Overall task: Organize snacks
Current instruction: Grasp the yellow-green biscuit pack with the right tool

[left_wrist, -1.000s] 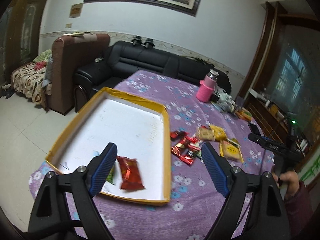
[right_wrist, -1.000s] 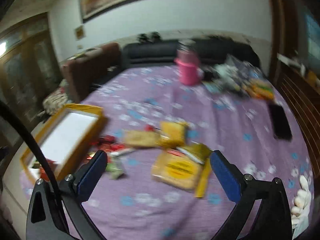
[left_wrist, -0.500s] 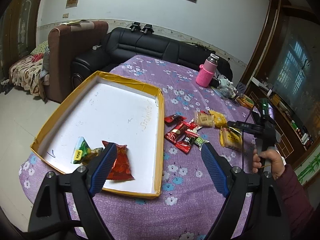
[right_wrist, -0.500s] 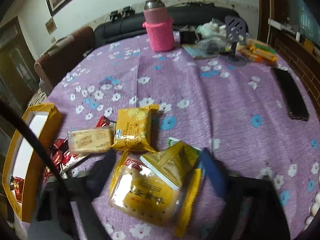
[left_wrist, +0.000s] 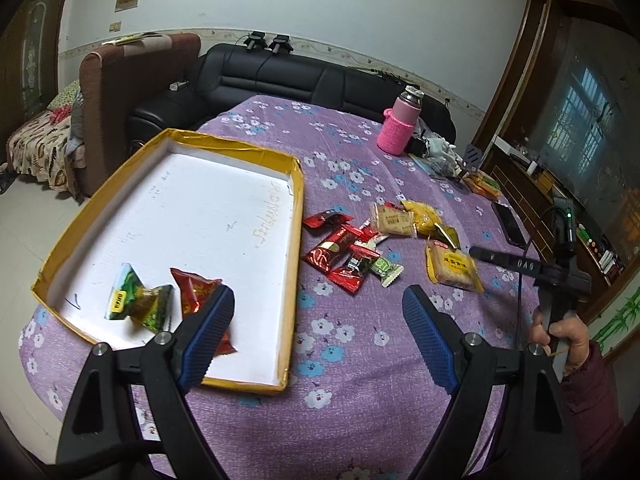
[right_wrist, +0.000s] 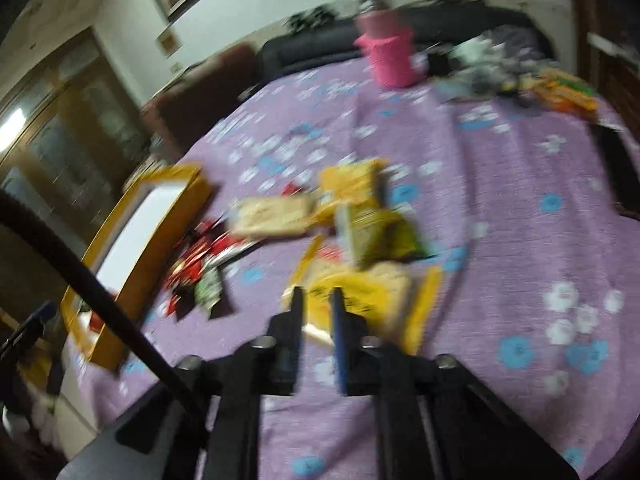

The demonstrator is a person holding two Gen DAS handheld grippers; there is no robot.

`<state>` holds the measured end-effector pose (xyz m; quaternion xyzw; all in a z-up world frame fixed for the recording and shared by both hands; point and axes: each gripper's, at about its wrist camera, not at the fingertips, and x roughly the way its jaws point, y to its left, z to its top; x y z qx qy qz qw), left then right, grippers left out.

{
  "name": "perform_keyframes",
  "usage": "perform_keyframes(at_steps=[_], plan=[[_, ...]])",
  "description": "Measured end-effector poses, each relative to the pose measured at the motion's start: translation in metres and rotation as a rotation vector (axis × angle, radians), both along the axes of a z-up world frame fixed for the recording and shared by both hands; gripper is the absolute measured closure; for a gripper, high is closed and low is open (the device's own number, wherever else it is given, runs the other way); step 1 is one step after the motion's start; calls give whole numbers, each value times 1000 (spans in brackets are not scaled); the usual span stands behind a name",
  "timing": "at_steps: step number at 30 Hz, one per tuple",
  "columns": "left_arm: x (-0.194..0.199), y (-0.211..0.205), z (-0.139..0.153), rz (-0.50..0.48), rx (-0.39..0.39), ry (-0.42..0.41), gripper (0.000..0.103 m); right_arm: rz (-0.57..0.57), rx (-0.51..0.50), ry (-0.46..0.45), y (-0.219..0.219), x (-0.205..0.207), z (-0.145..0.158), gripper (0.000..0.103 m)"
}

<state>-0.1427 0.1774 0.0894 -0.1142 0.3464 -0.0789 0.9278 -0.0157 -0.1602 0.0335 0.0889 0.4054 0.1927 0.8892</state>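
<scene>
Inside the yellow-rimmed white tray (left_wrist: 296,216) lie a green snack packet (left_wrist: 136,300) and a red one (left_wrist: 196,288). My left gripper (left_wrist: 316,328) hangs open over the tray's near right corner with nothing between its fingers. Several red, green and yellow packets (left_wrist: 348,252) lie loose on the purple cloth. My right gripper (right_wrist: 316,300) is at the yellow cake packet (right_wrist: 368,284), its jaws closing with the packet's near edge between them. Blur hides whether the pads press on it. A person's hand (left_wrist: 560,332) holds that gripper.
A pink flask (left_wrist: 400,128) stands at the table's far side beside bags and more packets (left_wrist: 480,184). A black phone (left_wrist: 508,224) lies near the right edge. Sofas stand beyond the table. Floral purple cloth (left_wrist: 360,352) covers the near part.
The right gripper's jaws went from wide apart to narrow while it dropped onto the yellow cake packet. The left gripper drifted lower, still open, and more of the tray came into view.
</scene>
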Motion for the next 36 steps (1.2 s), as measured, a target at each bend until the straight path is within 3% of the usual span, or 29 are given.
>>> perform_keyframes(at_steps=[1, 2, 6, 10, 14, 16, 18, 22, 25, 31, 36], plan=[[1, -1, -1, -6, -11, 5, 17, -31, -9, -14, -5, 3, 0, 47], [1, -3, -2, -11, -18, 10, 17, -59, -18, -22, -9, 8, -1, 38], [0, -10, -2, -26, -16, 17, 17, -120, -3, 20, -20, 44, -19, 38], [-3, -9, 3, -33, -2, 2, 17, -89, 106, 116, -23, 51, -34, 39], [3, -10, -1, -44, -14, 11, 17, 90, 247, 216, -10, 25, -33, 40], [6, -15, -5, -57, -20, 23, 17, 245, 288, 252, 6, 12, -30, 40], [7, -21, -8, -71, -16, 29, 17, 270, 257, 198, 9, 5, -18, 41], [6, -27, -8, -92, -4, 34, 17, -21, 117, 74, -14, 22, -3, 36], [7, -29, -10, -97, -18, 44, 17, -139, 88, 70, -19, 44, -8, 32], [7, -42, -14, -135, -35, 77, 17, -180, -47, 125, 13, 74, -33, 30], [10, -60, -16, -171, -20, 92, 17, -160, -116, 101, 25, 62, -34, 46]])
